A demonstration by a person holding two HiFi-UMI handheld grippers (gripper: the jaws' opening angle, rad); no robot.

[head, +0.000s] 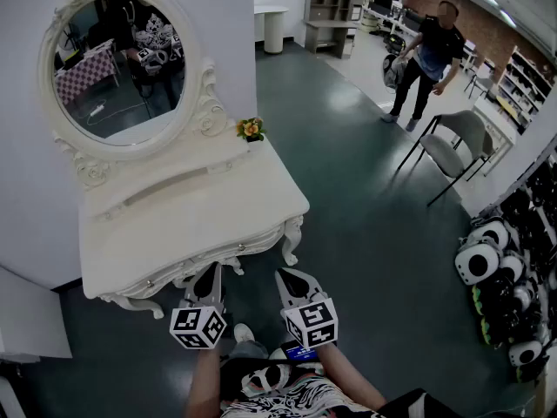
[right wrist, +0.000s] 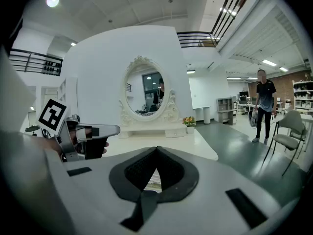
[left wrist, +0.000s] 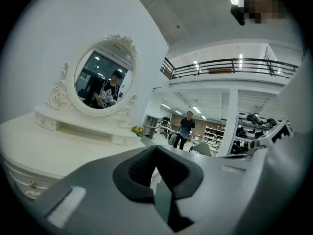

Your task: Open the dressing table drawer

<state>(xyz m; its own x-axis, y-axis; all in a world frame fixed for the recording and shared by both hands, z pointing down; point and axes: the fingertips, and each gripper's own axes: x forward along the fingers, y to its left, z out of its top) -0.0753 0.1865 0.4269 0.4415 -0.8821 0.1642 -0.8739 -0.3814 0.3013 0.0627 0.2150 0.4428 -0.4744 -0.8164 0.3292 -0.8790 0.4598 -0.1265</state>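
Observation:
A white dressing table [head: 226,203] with an oval mirror [head: 117,68] stands against the wall. Its drawer front [head: 196,264] with small knobs runs along the near curved edge. My left gripper [head: 209,274] is just in front of that edge, shut with nothing between the jaws. My right gripper [head: 291,279] hangs beside it to the right, off the table's front corner, also shut and empty. In the left gripper view the jaws [left wrist: 155,148] meet above the tabletop, and a drawer knob [left wrist: 32,184] shows low at the left. The right gripper view shows its closed jaws [right wrist: 157,149] and the left gripper [right wrist: 116,129].
A small pot of flowers [head: 251,129] sits at the table's back right corner. A person [head: 426,59] stands far off on the green floor, near a grey chair [head: 457,142]. Panda toys [head: 500,268] are stacked at the right. A carved table leg [head: 291,242] is near my right gripper.

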